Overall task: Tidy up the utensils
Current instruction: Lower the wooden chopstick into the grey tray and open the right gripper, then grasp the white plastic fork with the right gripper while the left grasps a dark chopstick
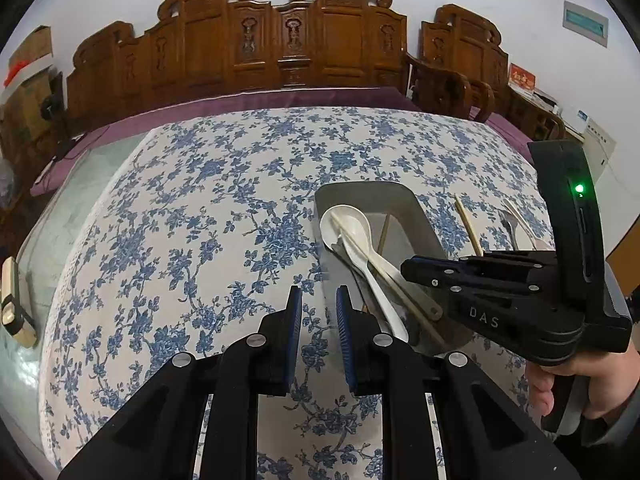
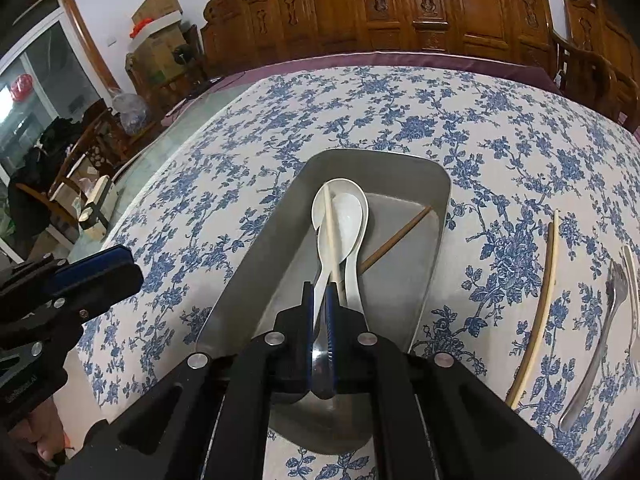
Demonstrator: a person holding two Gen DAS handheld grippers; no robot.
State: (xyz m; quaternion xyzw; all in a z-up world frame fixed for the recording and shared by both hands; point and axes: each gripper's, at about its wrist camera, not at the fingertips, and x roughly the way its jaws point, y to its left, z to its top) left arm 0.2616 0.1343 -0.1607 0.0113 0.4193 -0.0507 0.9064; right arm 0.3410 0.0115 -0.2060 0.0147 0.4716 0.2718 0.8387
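A grey metal tray [image 2: 380,158] lies on the blue-flowered tablecloth [image 2: 240,184]. Inside it are two white ceramic spoons [image 2: 344,216], a pale chopstick [image 2: 331,232] across them and a brown chopstick [image 2: 396,240]. My right gripper [image 2: 320,292] hangs over the tray's near end, shut on the handle of a metal utensil [image 2: 322,360] whose far end is hidden under the white spoons. In the left wrist view the right gripper [image 1: 404,270] reaches over the tray [image 1: 360,190]. My left gripper [image 1: 319,300] hovers left of the tray above bare cloth, its pads slightly apart with nothing between them.
On the cloth right of the tray lie a pale chopstick [image 2: 540,308], a metal fork [image 2: 600,340] and another pale utensil [image 2: 632,280]. A carved wooden bench [image 1: 280,40] stands behind the table. A small wooden block [image 1: 16,304] sits on the glass at the left.
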